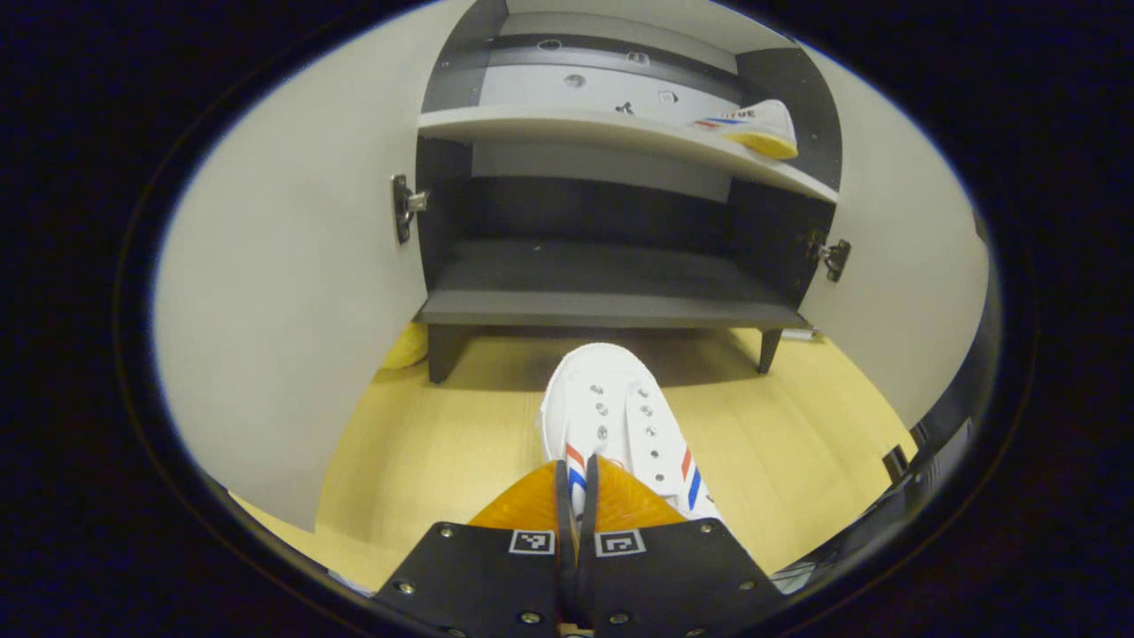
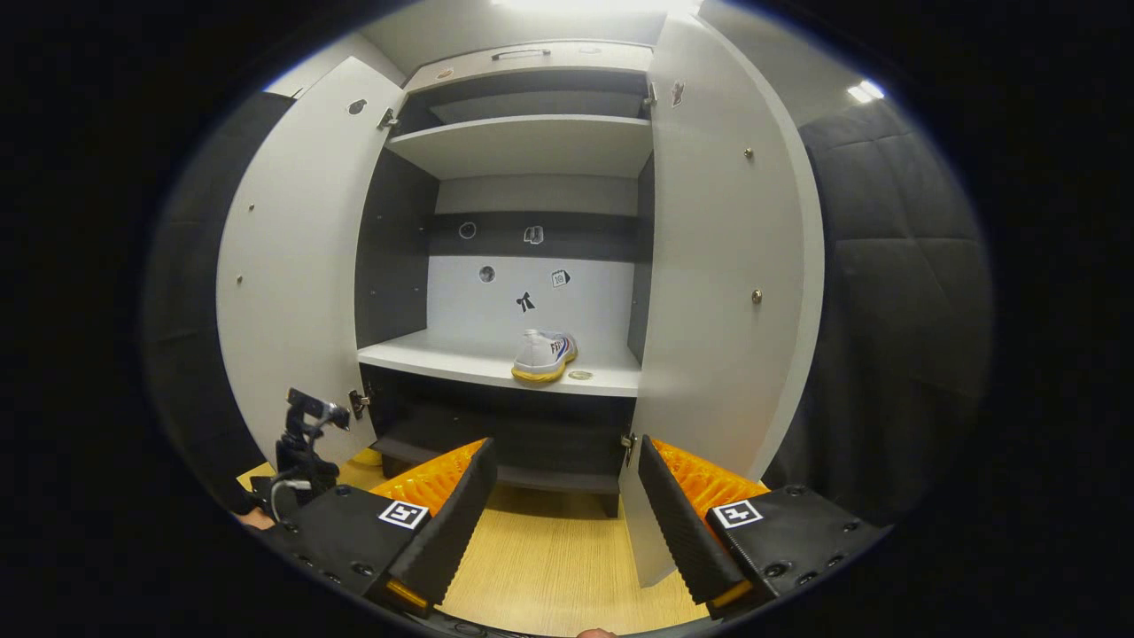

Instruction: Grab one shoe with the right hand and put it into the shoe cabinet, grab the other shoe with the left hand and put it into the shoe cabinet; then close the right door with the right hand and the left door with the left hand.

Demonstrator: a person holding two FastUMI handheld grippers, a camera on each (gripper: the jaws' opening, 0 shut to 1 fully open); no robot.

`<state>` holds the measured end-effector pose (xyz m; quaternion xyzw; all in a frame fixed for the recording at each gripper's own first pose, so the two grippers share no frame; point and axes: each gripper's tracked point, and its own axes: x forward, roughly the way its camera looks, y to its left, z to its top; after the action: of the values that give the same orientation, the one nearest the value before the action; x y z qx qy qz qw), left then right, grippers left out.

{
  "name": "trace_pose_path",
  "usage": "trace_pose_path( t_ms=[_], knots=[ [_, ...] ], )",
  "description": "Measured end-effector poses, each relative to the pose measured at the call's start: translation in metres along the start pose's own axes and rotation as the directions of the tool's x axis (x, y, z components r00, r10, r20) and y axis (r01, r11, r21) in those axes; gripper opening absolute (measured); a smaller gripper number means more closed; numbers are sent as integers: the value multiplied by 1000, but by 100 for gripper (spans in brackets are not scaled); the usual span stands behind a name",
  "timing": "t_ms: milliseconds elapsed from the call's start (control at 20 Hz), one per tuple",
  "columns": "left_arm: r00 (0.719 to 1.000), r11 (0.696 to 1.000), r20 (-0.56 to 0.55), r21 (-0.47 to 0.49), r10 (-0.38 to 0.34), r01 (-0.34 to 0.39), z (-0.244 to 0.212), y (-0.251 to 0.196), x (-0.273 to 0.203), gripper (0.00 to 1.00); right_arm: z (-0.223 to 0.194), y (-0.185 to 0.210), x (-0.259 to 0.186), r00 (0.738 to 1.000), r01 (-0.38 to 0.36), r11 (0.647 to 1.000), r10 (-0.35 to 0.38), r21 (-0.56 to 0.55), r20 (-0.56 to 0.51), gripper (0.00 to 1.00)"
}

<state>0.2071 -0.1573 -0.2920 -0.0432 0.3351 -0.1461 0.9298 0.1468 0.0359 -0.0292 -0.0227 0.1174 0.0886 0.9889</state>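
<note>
The left gripper is hanging low over the wooden floor, its fingers drawn almost together and pinching the heel end of a white shoe with red and blue stripes. The shoe is pointing toe-first at the shoe cabinet, just short of the front edge of its dark bottom shelf; whether the sole is resting on the floor or lifted a little is hard to tell from here. Both cabinet doors are standing open, the left door and the right door swung out to either side.

The second shoe is already sitting on the white middle shelf, near that shelf's front edge and toward its right end, heel facing outward.

The right gripper is hovering farther back in front of the cabinet, spread wide with nothing between its fingers. In the right gripper view, the other gripper's camera mount is showing down by the left door's lower edge.
</note>
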Motion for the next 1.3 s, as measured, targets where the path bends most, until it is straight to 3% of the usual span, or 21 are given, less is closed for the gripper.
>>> trace_pose_path(
  t_ms=[150, 400, 800, 1300],
  knots=[
    [997, 1000, 76, 8, -12, 11, 35, -3, -31, 1, 2, 1, -3, 1000, -7, 1000, 7, 0, 5, 100],
    [980, 999, 192, -2, -48, 49, 54, 3, -85, 1, 5, -1, -8, 1000, -14, 1000, 14, 4, 17, 100],
    [932, 997, 354, -14, -71, 81, 37, 9, -96, 1, 8, -9, -10, 999, -18, 1000, 18, 14, 27, 100],
    [874, 996, 485, -47, -41, 73, 30, 14, -119, 1, -2, -1, -4, 999, -52, 999, 52, 10, 8, 98]
  ],
)
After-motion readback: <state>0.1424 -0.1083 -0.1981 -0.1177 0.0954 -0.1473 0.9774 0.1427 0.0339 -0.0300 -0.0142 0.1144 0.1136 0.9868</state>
